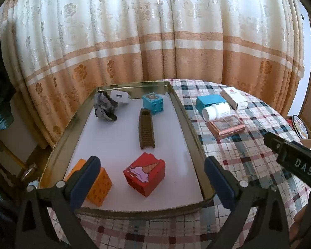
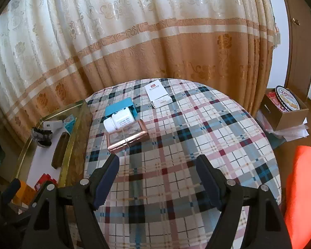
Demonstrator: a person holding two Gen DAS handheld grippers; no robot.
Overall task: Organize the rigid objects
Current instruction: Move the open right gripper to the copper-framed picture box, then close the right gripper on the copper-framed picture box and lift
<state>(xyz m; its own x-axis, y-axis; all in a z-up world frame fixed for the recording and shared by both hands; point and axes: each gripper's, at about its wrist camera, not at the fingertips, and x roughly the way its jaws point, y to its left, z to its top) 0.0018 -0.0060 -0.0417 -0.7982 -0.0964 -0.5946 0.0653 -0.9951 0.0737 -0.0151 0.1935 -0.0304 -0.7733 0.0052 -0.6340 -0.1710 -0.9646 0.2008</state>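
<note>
Left wrist view: the left claw (image 1: 153,178) gapes empty over the tray (image 1: 188,112); the red block (image 1: 144,174), lower centre, looks stiff and light, best pinched across flat sides.

Right wrist view: the right claw (image 2: 157,178) stands wide, empty; the white bottle (image 2: 118,120), upper left, may roll.

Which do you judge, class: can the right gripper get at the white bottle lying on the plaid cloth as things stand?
Probably yes. The right gripper is open and empty, and only bare cloth and the low pink case lie before the white bottle.
</note>
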